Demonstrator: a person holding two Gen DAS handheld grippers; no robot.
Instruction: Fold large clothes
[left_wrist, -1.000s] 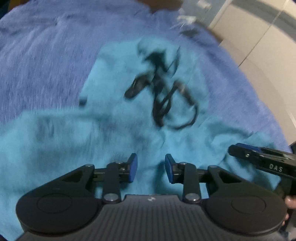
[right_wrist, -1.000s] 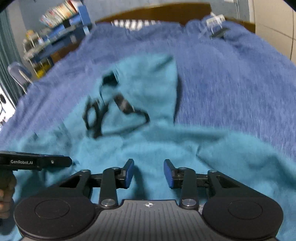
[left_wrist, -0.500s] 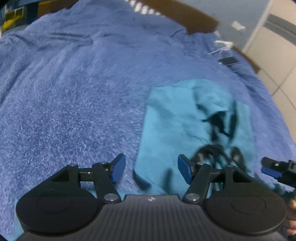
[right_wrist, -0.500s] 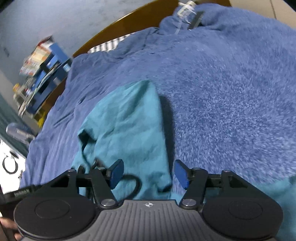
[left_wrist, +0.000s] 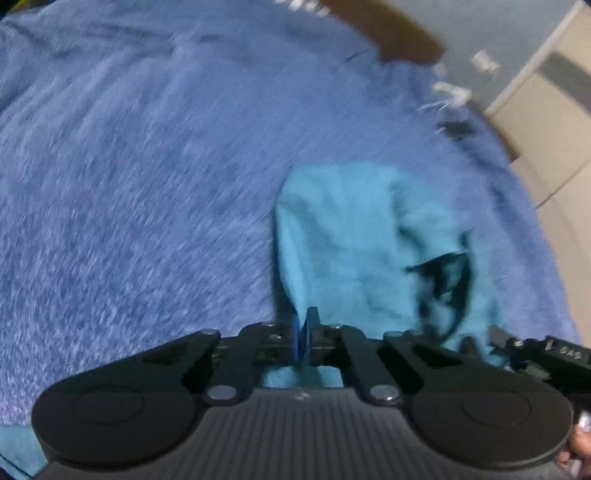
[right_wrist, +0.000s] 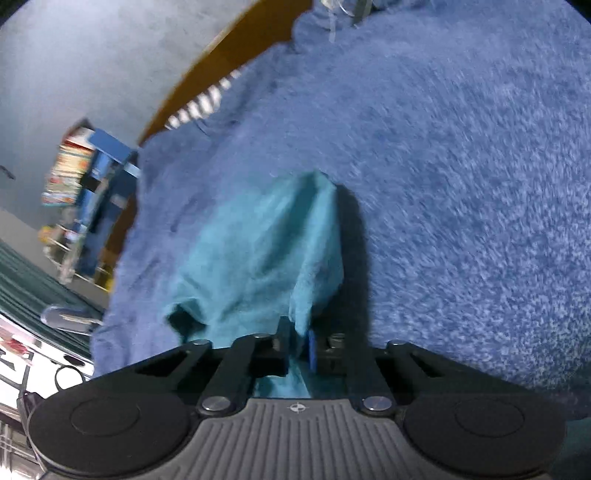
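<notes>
Matt teal cloth garment (left_wrist: 343, 236), fuzzy blue blanket (left_wrist: 147, 166)

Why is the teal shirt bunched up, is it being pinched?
Yes. The left gripper and right gripper are both shut on the teal shirt, lifting its fabric.

Almost no text can be read. In the left wrist view, the other gripper (left_wrist: 546, 356) at the right edge carries small white letters, too blurred to read. The book spines (right_wrist: 64, 173) show no legible words.
</notes>
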